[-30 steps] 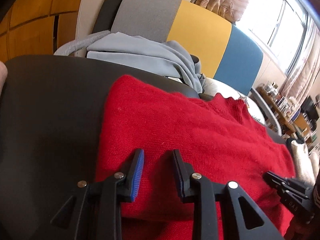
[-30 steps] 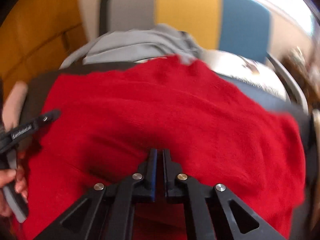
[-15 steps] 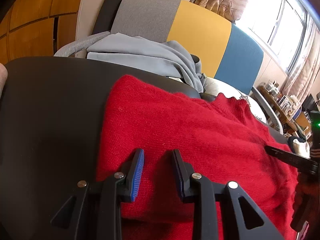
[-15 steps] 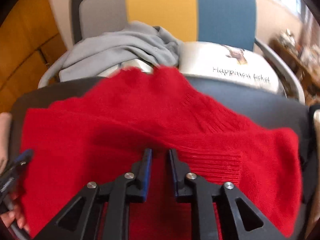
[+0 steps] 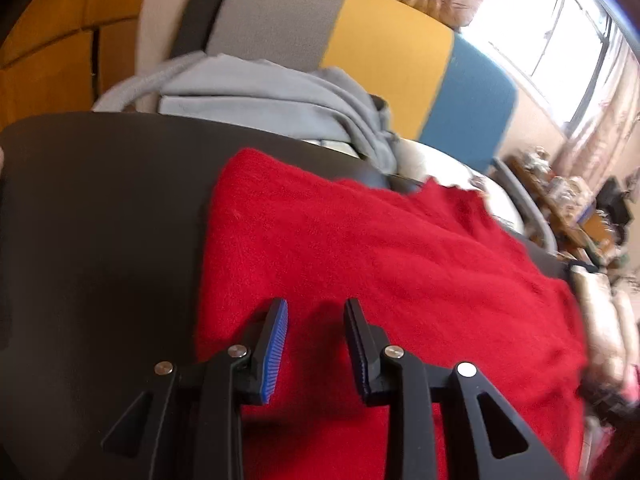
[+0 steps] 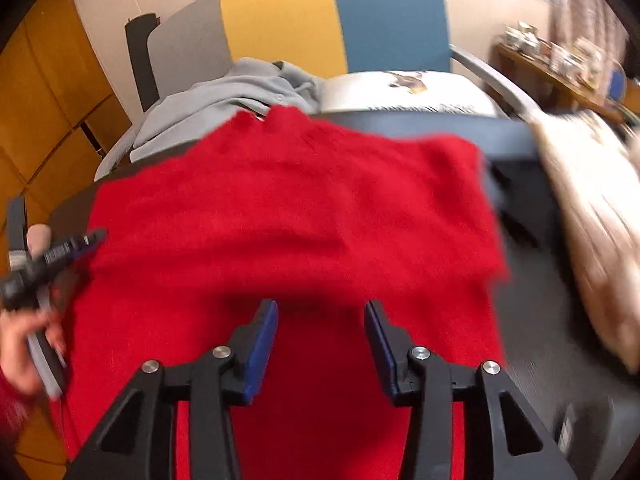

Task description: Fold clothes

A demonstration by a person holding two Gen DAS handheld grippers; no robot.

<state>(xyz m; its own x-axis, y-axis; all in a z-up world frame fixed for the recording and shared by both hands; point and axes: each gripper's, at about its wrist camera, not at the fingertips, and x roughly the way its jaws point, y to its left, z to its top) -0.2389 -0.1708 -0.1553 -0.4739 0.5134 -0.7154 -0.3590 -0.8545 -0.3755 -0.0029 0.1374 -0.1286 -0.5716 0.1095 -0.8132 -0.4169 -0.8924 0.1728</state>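
Red sweater (image 6: 288, 208) lies on dark table (image 5: 100, 220).

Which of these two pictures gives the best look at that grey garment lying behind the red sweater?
The left wrist view. There the grey garment lies large, its layered folds plain against the striped chair back. In the right wrist view it is smaller, and the red sweater hides its near edge.

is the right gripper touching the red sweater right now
Cannot tell. In the right wrist view the right gripper is open above the red sweater, nothing between its fingers, but whether the fingertips rest on the knit is unclear.
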